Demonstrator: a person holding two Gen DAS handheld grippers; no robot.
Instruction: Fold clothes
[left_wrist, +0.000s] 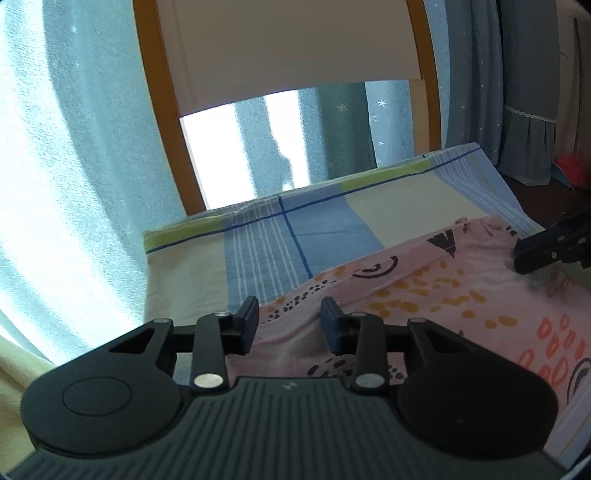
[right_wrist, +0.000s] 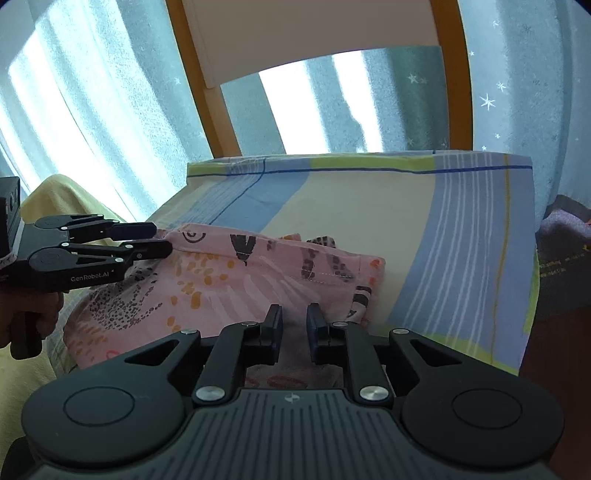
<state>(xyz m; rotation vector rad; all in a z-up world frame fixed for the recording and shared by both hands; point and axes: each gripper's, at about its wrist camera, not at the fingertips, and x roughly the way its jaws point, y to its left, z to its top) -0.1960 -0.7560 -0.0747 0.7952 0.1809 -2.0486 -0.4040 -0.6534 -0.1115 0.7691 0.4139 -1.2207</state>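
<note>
Both my left gripper (left_wrist: 289, 317) and right gripper (right_wrist: 294, 326) hang released, jaws parted, over the folded pink patterned garment (right_wrist: 229, 288).

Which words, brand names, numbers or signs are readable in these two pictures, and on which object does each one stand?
"GenRobot.AI": white lettering on the side of the left gripper, seen in the right wrist view.
Small white logo mark on the right gripper body: a symbol, not text.
Yellowish marks on the dark cloth at right: too blurred to read.

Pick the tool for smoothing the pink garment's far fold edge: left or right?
Left, probably. The left tool sits at the pink garment's far fold edge; the right tool hangs over the near part, jaws apart, holding nothing.
</note>
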